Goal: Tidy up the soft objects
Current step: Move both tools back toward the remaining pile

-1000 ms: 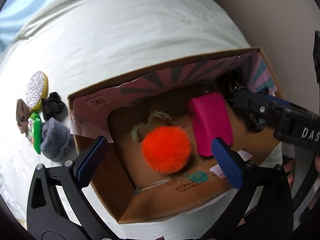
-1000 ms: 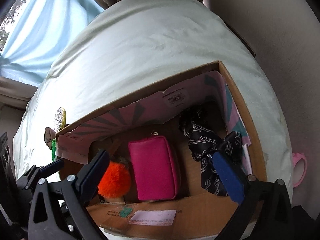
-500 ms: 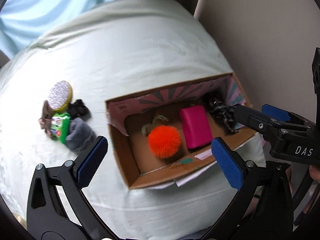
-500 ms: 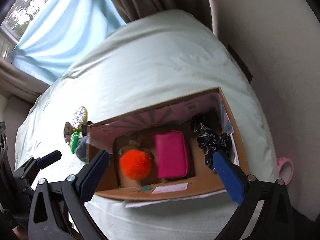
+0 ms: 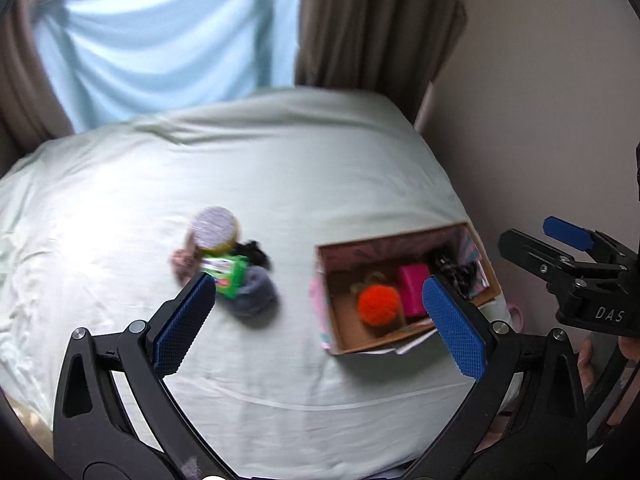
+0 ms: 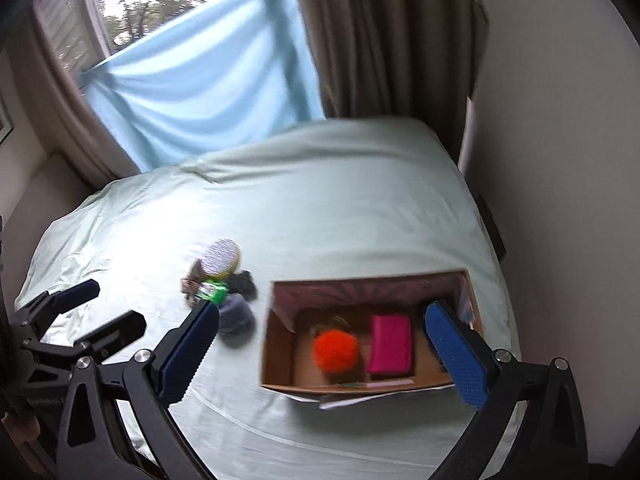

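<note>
A cardboard box point(image 5: 340, 332) point(image 6: 276, 360) sits on the bed at the right. It holds an orange pompom point(image 5: 378, 305) point(image 6: 335, 350), a pink pouch point(image 5: 414, 288) point(image 6: 390, 344) and a black patterned ribbon point(image 5: 460, 270). A pile of small items lies left of the box: a glittery round piece point(image 5: 213, 227) point(image 6: 221, 255), a green packet point(image 5: 225, 275) point(image 6: 212, 291), a grey fluffy item point(image 5: 254, 292) point(image 6: 236, 314) and a black scrunchie point(image 5: 256, 252). My left gripper point(image 5: 320, 320) is open and empty, high above the bed. My right gripper point(image 6: 324, 356) is open and empty, also high above.
The bed has a pale green sheet point(image 5: 280, 160) point(image 6: 320, 184). A wall point(image 5: 540, 100) runs along the right side. A window with a blue cloth point(image 6: 200, 92) and brown curtains point(image 6: 380, 40) stands behind the bed. A pink ring point(image 5: 516, 316) lies right of the box.
Both grippers have pulled back and up from the box, so the box looks much smaller and the whole bed and window show. Both stay open and empty.
</note>
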`<state>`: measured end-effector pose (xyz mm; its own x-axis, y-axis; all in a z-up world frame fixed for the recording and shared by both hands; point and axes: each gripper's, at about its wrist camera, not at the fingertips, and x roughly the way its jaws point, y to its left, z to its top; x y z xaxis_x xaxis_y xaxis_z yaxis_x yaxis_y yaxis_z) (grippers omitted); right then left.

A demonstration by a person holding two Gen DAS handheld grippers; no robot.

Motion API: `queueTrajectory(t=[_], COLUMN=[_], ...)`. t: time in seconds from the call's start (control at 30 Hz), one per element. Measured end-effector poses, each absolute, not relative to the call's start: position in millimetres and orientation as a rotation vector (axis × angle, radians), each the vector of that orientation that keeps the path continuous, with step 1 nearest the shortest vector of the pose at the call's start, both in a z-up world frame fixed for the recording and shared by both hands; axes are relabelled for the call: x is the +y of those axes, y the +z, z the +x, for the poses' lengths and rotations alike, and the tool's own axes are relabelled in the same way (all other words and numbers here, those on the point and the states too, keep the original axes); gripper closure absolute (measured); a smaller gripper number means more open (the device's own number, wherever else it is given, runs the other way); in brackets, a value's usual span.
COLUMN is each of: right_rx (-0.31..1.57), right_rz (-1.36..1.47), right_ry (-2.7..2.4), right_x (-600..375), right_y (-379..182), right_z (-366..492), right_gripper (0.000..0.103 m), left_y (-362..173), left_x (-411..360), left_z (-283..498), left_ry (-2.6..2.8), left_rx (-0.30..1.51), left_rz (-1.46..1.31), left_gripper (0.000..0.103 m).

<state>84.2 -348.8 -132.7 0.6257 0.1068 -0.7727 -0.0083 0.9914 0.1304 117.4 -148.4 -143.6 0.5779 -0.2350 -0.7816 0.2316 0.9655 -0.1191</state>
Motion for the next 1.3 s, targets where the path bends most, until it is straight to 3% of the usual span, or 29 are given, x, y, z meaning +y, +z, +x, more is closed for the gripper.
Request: queueTrajectory(t=[0.6, 1.0, 1.3], right_rx=[0.714, 0.703, 0.748], right_rz=[0.065, 0.095, -0.009], right_ry=[0.054, 0.033, 0.035], right_x=[-191, -127, -86], right_y=[-82, -102, -144], right_z=[38, 56, 87], right_gripper=[0.0, 0.0, 0.0], left_y=[-95, -127, -186], left_x=[52, 118, 138], left_z=[60, 98, 160], left_ry=[-0.113, -0.248, -0.341], left_rx=[0.763, 0.804, 0.916], left_rz=[-0.097, -0.061, -0.064], left_gripper=[0.0, 0.0, 0.0])
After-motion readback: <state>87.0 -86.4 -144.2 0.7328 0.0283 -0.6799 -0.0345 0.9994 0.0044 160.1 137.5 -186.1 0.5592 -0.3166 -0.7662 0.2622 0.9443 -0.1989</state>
